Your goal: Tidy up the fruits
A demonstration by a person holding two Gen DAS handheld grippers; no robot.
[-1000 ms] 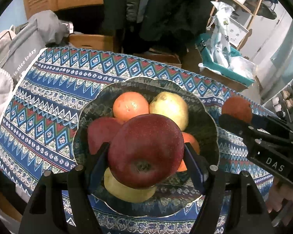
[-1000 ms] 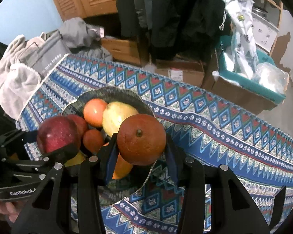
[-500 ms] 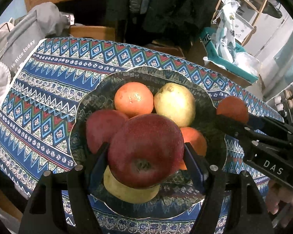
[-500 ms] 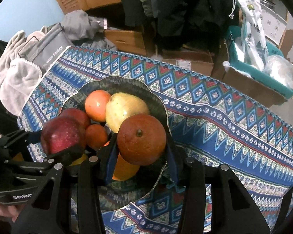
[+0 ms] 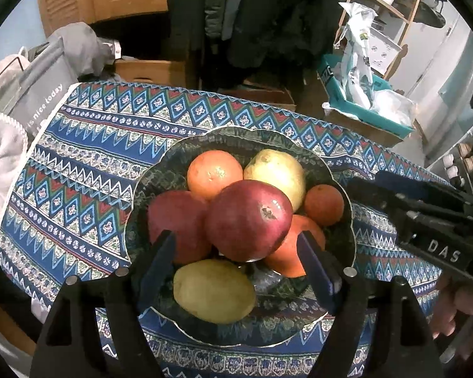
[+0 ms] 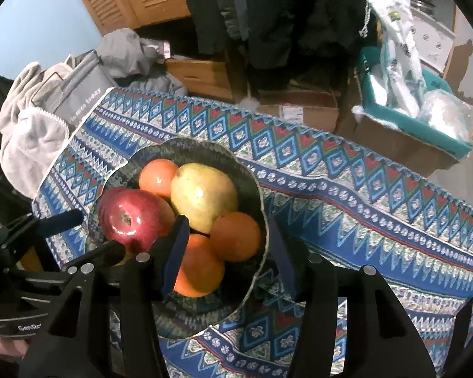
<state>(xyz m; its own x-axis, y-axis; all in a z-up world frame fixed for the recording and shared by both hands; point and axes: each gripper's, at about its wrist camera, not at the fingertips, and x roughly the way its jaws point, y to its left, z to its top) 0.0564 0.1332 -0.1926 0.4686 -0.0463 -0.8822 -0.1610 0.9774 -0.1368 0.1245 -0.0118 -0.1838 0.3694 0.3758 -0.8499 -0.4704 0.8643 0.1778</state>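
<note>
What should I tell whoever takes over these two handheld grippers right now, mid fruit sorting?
Left gripper: jaws opening, pads clear of the red apple, which sits on top of the pile.
Right gripper: jaws opening, pads clear of the small orange, which rests at the bowl's near-right side.
Bowl on the patterned tablecloth holds all visible fruit: two red apples, two yellow-green pears, three oranges.
Done: both fruits released.
Left: lift both grippers clear; no loose fruit visible on the cloth.
</note>
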